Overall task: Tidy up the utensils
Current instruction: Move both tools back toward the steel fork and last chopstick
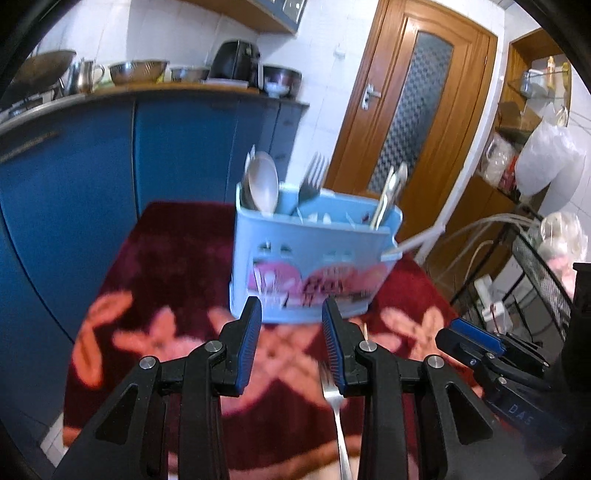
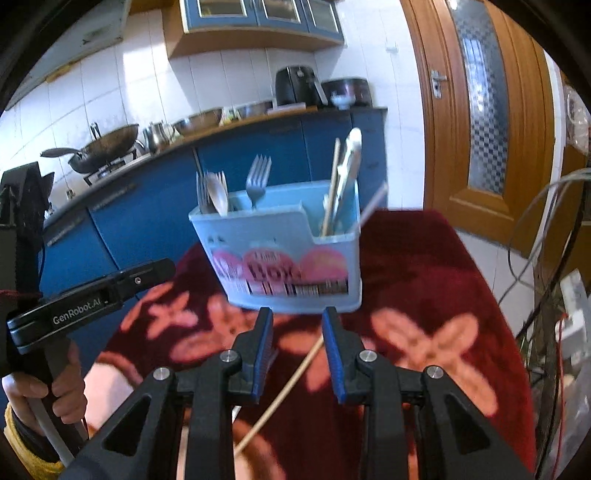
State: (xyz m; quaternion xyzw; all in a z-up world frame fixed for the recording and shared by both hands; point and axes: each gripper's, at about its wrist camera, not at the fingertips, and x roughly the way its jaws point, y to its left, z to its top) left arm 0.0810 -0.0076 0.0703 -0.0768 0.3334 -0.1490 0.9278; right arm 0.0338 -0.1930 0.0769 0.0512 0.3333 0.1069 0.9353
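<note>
A run of blue base cabinets (image 2: 236, 173) serves as the landmark. On its wooden worktop (image 2: 280, 114) stand a black air fryer (image 2: 297, 85), steel bowls (image 1: 138, 71) and a metal jug (image 1: 86, 75); toward the worktop's left end a wok (image 2: 105, 146) sits on a hob. White wall tiles (image 2: 147, 85) rise behind the cabinets, with glass-fronted wall cupboards (image 2: 260, 14) above. To the right of the cabinets is a wooden door (image 1: 417, 110) with a patterned glass panel. Further right, open wooden shelving (image 1: 517, 122) holds plastic bags. In front of the cabinets lies a dark red cloth (image 2: 424, 266) with pink flowers.
</note>
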